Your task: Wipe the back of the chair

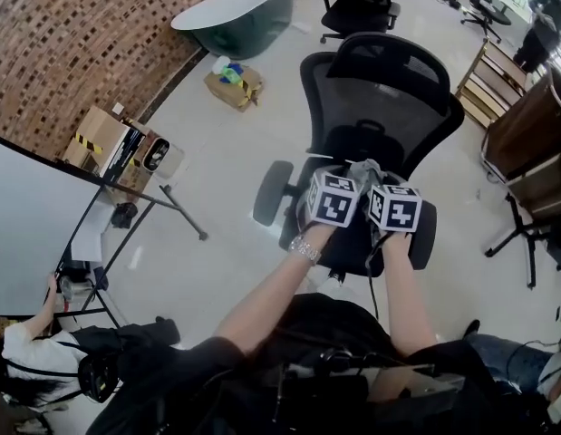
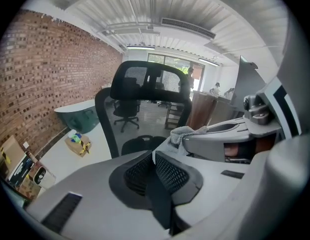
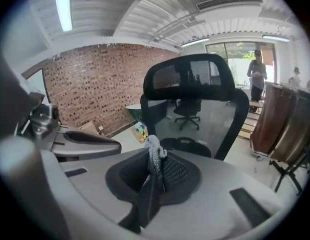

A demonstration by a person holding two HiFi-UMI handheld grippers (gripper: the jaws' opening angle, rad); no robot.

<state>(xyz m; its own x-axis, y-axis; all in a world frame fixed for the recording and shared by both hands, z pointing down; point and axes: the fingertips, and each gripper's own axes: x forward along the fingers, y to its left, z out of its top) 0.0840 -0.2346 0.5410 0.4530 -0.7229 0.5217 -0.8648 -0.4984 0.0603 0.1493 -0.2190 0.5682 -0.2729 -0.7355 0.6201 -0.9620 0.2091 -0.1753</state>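
Note:
The black office chair stands in front of me, its mesh back (image 1: pixel 380 89) upright and facing me; it also fills the left gripper view (image 2: pixel 144 99) and the right gripper view (image 3: pixel 195 99). My right gripper (image 3: pixel 153 166) is shut on a grey cloth (image 3: pixel 155 156), which sticks up from the pads. In the head view the cloth (image 1: pixel 363 169) shows over the seat (image 1: pixel 353 243), short of the backrest. My left gripper (image 2: pixel 153 159) is shut with nothing in it, close beside the right gripper (image 1: pixel 375 181). Both hover over the seat.
A dark green bathtub (image 1: pixel 239 12) and a cardboard box (image 1: pixel 233 84) lie by the brick wall at the left. A whiteboard on a stand (image 1: pixel 26 225) is nearer left. More office chairs (image 1: pixel 362 3) stand behind; wooden furniture (image 1: pixel 534 125) is at the right.

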